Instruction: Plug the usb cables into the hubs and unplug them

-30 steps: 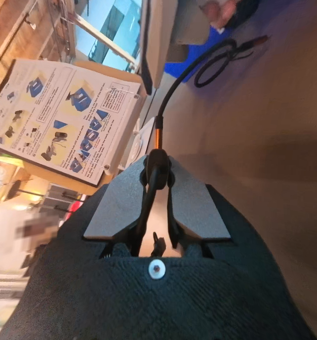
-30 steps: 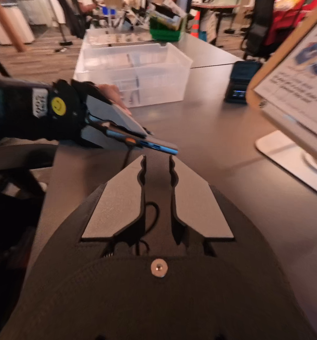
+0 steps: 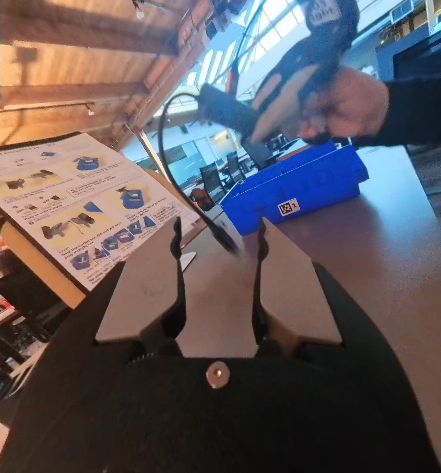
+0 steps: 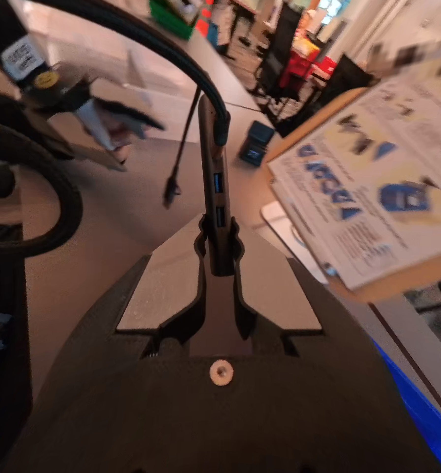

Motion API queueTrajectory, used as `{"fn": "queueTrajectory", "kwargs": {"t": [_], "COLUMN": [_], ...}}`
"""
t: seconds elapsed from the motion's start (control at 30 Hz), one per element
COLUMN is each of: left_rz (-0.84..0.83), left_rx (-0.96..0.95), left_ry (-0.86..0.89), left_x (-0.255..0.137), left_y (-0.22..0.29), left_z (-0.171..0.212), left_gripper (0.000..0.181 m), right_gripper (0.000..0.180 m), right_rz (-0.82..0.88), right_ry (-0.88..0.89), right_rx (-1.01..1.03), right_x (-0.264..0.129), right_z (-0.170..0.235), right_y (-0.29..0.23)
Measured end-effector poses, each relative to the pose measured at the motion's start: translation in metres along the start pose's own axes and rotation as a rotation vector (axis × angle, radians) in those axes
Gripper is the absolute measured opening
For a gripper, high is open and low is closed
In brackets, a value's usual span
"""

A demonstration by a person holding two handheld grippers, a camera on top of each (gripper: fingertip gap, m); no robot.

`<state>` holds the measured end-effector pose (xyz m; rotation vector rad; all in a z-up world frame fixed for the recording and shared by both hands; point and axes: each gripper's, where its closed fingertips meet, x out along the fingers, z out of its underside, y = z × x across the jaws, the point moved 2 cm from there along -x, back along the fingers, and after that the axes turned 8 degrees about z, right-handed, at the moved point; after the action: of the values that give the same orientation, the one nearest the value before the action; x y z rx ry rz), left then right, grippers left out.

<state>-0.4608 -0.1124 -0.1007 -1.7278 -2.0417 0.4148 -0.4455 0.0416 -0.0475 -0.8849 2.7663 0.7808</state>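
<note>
Left hand-held gripper (image 3: pixel 218 236) spread wide, nothing between its fingers, held just above the brown table (image 3: pixel 368 268). Just past its fingertips at 12 o'clock a loose cable plug (image 3: pixel 224 239) dangles, blurred, its thin black lead (image 3: pixel 163 143) arcing up to the hub (image 3: pixel 224 112) overhead at 1 o'clock. Right hand-held gripper (image 4: pixel 219 226) clamped on the near end of the dark slim hub (image 4: pixel 215 179), which stands out straight ahead at 12 o'clock, two blue USB ports (image 4: pixel 219 183) facing the camera. A thick braided cable (image 4: pixel 163 48) is plugged into the hub's far part and loops away toward 10 o'clock; the thin lead with its free plug (image 4: pixel 172 188) hangs at 11 o'clock, touching nothing. In the left view a person's hand (image 3: pixel 347 107) grips the right tool at 1 o'clock, above a blue bin (image 3: pixel 298 189) on the table. Instruction sheet (image 3: pixel 68 202) on a slanted board at 10 o'clock in the left view, 2 o'clock in the right. Small black device (image 4: pixel 256 146) on the table farther off at 1 o'clock. Chairs and clutter far behind, too blurred to tell.
</note>
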Motion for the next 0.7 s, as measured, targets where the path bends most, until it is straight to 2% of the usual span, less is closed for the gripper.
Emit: {"fn": "queueTrajectory", "kwargs": {"t": [0.17, 0.3, 0.43, 0.53, 0.7], "left_rz": [0.088, 0.12, 0.137, 0.151, 0.167], "left_rx": [-0.079, -0.032, -0.023, -0.057, -0.02], "left_ry": [-0.077, -0.146, -0.186, -0.207, -0.245], "left_x": [0.008, 0.013, 0.017, 0.019, 0.021], "left_y": [0.012, 0.023, 0.028, 0.028, 0.033], "left_z": [0.013, 0.024, 0.032, 0.038, 0.046], "left_gripper": [0.059, 0.054, 0.051, 0.05, 0.046], "right_gripper": [0.014, 0.014, 0.013, 0.015, 0.014], "right_rz": [0.106, 0.096, 0.113, 0.125, 0.046], "right_ry": [-0.039, -0.221, -0.685, -1.055, -1.372], "right_rx": [0.233, 0.308, 0.322, 0.239, 0.089], "right_x": [-0.069, -0.102, -0.118, -0.12, -0.069], "right_z": [-0.028, -0.012, 0.058, 0.113, 0.189], "right_y": [0.104, 0.163, 0.204, 0.221, 0.215]}}
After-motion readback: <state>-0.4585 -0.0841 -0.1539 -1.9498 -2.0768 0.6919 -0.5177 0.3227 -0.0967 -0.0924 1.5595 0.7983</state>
